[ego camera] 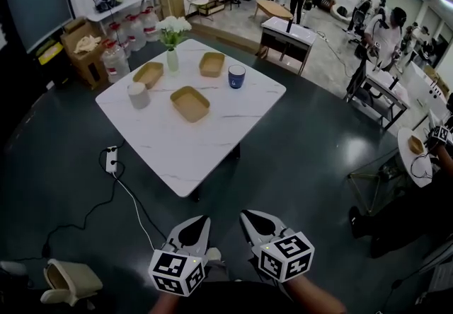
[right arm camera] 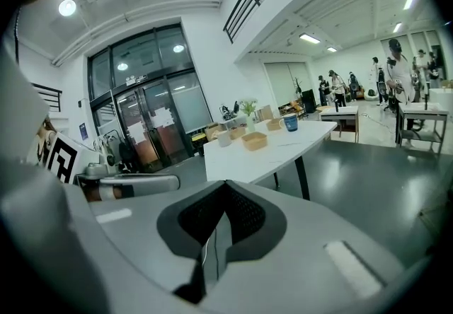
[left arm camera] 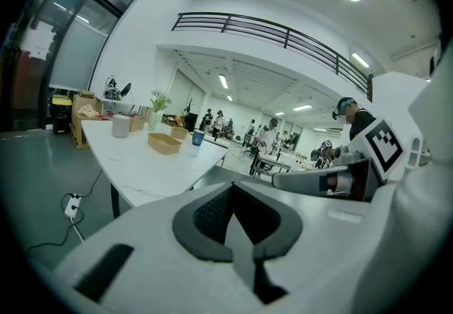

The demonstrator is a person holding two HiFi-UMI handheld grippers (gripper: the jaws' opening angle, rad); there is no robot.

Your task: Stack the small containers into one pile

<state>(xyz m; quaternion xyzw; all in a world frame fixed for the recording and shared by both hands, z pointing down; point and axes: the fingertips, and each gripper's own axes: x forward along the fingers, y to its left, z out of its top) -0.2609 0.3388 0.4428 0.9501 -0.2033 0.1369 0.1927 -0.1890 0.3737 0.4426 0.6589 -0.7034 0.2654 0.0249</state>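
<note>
Nearest, the left gripper [ego camera: 200, 224] and the right gripper [ego camera: 246, 218] are both closed and empty, well apart from the table [ego camera: 185, 158], where the left-edge container [ego camera: 148, 73], the far-corner container [ego camera: 211, 64] and the middle container [ego camera: 190, 103] lie separate, so in all likelihood no stacking is done yet.

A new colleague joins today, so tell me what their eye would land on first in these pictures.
First, the white marble table at the centre of the head view, with three shallow tan containers spread apart on it, not yet stacked, among a blue cup, a grey cup and a vase of white flowers. Next, at the bottom edge, the left gripper and right gripper, both shut, empty and short of the table.
</note>
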